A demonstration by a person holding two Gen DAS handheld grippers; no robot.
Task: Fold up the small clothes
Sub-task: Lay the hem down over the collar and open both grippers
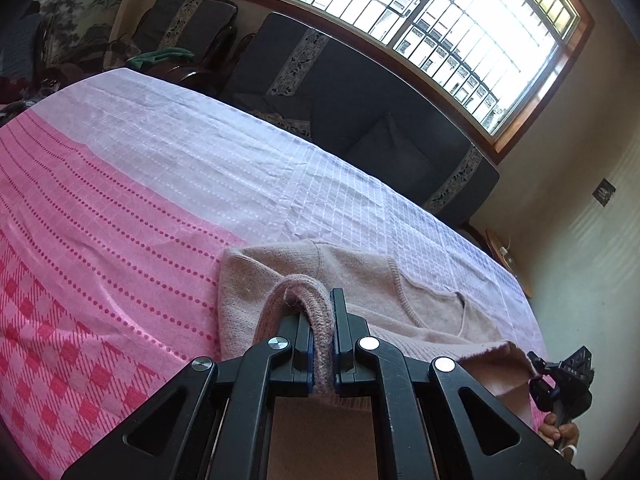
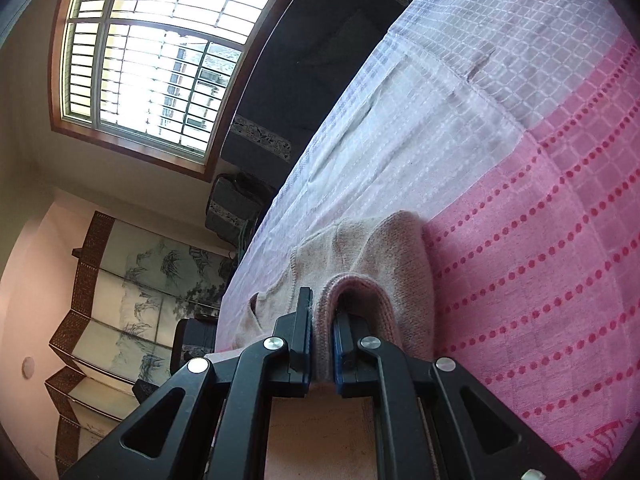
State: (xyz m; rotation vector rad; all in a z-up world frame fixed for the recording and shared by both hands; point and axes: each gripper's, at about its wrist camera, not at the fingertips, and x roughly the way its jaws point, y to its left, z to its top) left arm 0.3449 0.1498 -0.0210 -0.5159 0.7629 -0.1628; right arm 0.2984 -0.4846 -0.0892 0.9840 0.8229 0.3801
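Observation:
A small beige-pink knitted sweater (image 1: pixel 360 280) lies on a pink and white patterned cloth (image 1: pixel 120 200). My left gripper (image 1: pixel 322 320) is shut on a ribbed edge of the sweater, which loops over its left finger. My right gripper (image 2: pixel 320 316) is shut on another ribbed edge of the same sweater (image 2: pixel 384 260), lifted off the cloth. The right gripper also shows at the lower right of the left wrist view (image 1: pixel 560 380), held in a hand and touching the sweater's edge.
The cloth (image 2: pixel 520 200) covers a wide flat surface. A dark sofa (image 1: pixel 360 100) with cushions stands behind it under a barred window (image 1: pixel 440 20). A painted folding screen (image 2: pixel 120 300) stands by the wall.

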